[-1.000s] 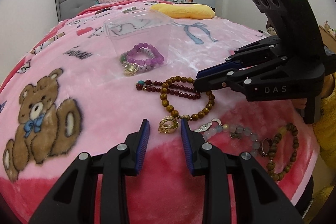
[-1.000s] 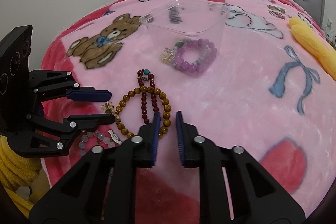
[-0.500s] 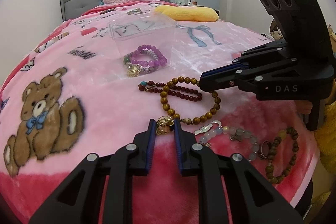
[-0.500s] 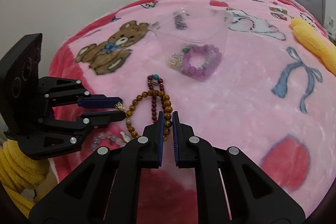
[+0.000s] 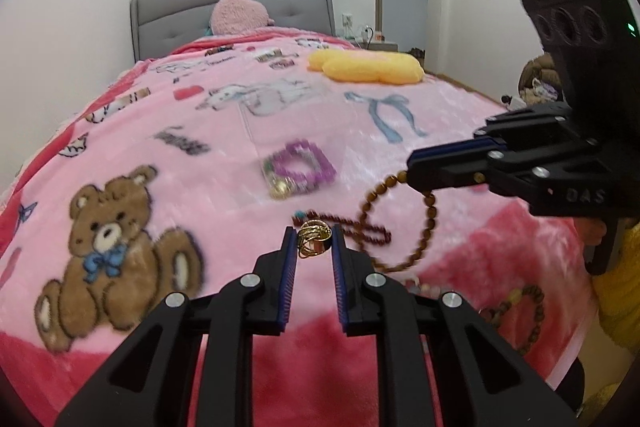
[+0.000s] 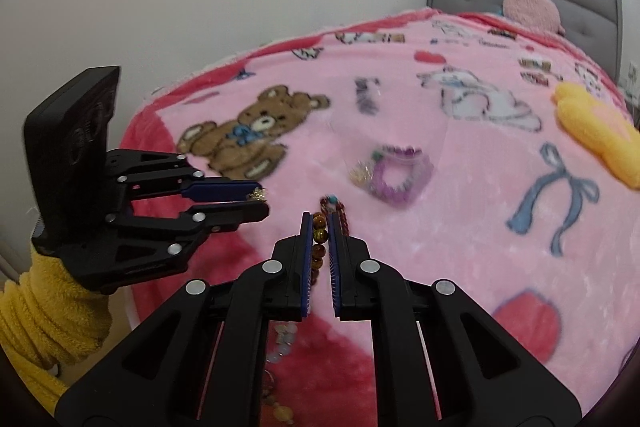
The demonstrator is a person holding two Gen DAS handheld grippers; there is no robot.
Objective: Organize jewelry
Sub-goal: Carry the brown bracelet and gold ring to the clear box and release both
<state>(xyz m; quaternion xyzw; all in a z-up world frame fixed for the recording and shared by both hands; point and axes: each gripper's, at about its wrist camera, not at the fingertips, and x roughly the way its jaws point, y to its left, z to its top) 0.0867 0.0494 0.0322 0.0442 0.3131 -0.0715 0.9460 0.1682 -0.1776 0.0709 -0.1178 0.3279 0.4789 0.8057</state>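
Left wrist view, centre of frame: my left gripper [image 5: 314, 242] pinches a gold ring [image 5: 314, 238] above the pink blanket [image 5: 224, 187]. At right centre, my right gripper [image 5: 412, 174] is clamped on the brown bead bracelet [image 5: 428, 223], which dangles below.

Blanket [image 5: 168, 115]: pink and red, brown teddy-bear print. Ring [image 5: 315, 237]: gold. Bracelets: brown beads [image 5: 428, 223], purple beads [image 5: 308, 167].
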